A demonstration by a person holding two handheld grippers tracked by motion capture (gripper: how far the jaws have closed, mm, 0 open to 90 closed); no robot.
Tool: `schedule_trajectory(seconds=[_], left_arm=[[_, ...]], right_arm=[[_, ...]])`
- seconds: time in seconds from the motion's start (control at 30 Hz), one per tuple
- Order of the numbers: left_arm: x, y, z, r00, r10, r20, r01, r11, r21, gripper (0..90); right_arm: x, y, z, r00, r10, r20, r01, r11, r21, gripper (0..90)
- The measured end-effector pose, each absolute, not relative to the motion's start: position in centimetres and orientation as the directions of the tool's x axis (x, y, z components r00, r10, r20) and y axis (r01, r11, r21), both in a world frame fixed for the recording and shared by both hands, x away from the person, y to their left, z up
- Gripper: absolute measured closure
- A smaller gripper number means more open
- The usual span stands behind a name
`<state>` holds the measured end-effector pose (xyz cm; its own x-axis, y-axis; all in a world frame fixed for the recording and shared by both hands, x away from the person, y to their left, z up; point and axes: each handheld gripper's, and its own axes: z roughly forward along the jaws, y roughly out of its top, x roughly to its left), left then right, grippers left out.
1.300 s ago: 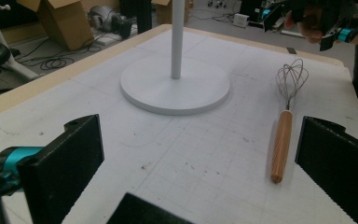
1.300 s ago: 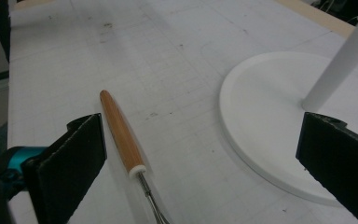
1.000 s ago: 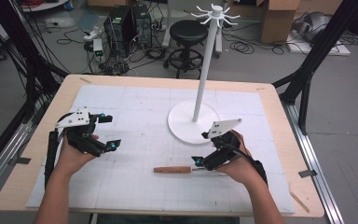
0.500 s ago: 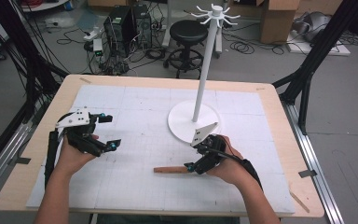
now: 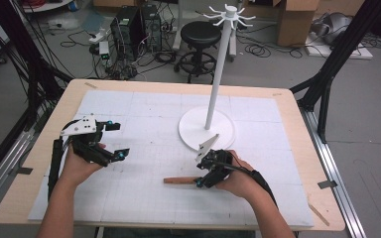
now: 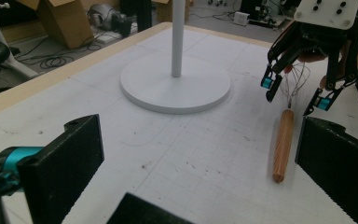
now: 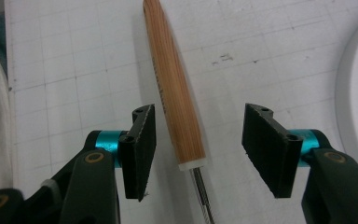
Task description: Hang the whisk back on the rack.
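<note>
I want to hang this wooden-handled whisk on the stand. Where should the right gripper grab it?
Judging by its pose, grip the whisk on the wooden handle near the metal collar, coming from above. It lies flat on the table, and the right gripper, jaws just closing, already straddles that end without touching.

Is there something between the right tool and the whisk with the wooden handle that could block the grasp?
Nothing visible does. The right tool already has the whisk between its jaws, near where the wooden handle meets the wire. The jaws have just been closing, but a gap remains on each side. The white stand sits apart, beyond it.
</note>
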<state>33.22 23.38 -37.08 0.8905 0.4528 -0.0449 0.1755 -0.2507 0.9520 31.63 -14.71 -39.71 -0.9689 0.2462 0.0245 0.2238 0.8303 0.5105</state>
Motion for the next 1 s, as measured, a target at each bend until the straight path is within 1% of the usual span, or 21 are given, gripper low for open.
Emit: schedule_trajectory(seconds=[0.33,0.5,0.6,1.0], left_arm=[[33.2,23.4,-37.1,0.891,0.452,-0.047,0.176,-0.246,0.953,1.6],[33.2,23.4,-37.1,0.890,0.453,-0.042,0.174,-0.254,0.951,1.6],[33.2,23.4,-37.1,0.891,0.452,-0.043,0.175,-0.254,0.951,1.6],[33.2,23.3,-37.1,0.892,0.450,-0.043,0.174,-0.254,0.951,1.6]], right_arm=[[31.7,-13.8,-40.4,-0.974,0.222,0.035,0.213,0.864,0.456,54.0],[31.6,-13.3,-40.7,-0.979,0.202,0.017,0.190,0.882,0.432,57.3],[31.4,-13.1,-40.8,-0.980,0.200,0.012,0.187,0.891,0.414,61.4],[31.4,-12.5,-41.4,-0.983,0.182,0.005,0.171,0.912,0.373,67.6]])
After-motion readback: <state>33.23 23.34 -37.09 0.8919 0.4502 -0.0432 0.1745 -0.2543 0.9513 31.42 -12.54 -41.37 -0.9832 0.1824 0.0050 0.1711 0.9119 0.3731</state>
